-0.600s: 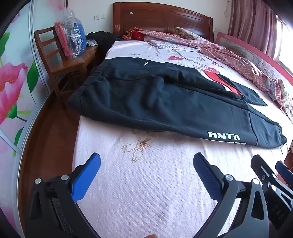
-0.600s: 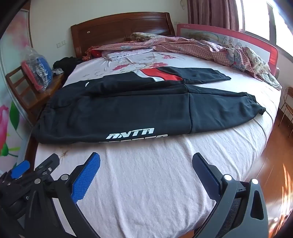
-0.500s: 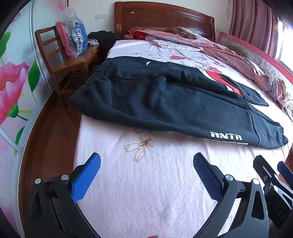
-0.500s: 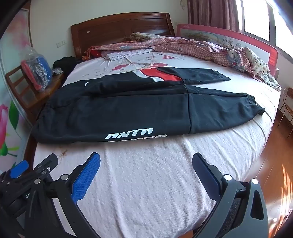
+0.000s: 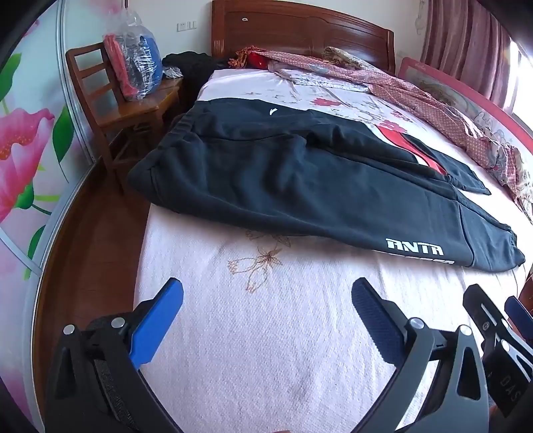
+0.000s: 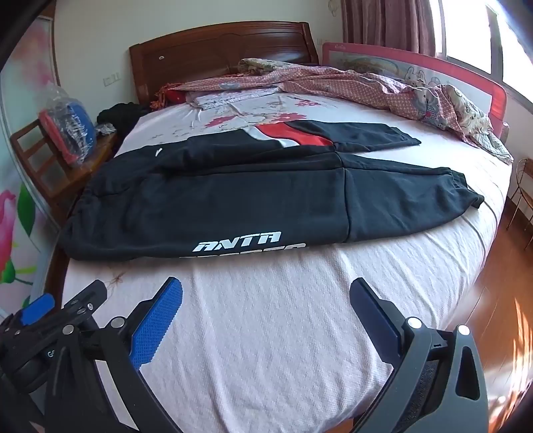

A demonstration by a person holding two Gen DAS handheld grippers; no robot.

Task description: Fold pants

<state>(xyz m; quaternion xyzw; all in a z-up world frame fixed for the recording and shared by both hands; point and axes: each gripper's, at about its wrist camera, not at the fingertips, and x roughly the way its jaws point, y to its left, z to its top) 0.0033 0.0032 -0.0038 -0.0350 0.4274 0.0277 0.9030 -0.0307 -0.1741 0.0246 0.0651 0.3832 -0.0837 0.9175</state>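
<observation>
Black pants (image 5: 299,180) with white "ANTA" lettering and a red-and-white stripe lie flat across the bed, waistband at the left edge, cuffs to the right; they also show in the right wrist view (image 6: 253,200). My left gripper (image 5: 266,299) is open and empty, over the pink sheet short of the pants. My right gripper (image 6: 266,299) is open and empty, also short of the near leg. Each gripper's body shows at the edge of the other's view.
The bed (image 5: 266,349) has a pink sheet and a wooden headboard (image 5: 299,30). A rumpled patterned quilt (image 6: 366,86) lies along the far right by a red guard rail (image 6: 416,63). A wooden chair (image 5: 110,110) with a plastic-wrapped bundle stands left of the bed. Wood floor surrounds it.
Both grippers have shifted slightly; the pants sit a little lower and nearer in the left view. Both grippers stay open and the pants lie unmoved.
</observation>
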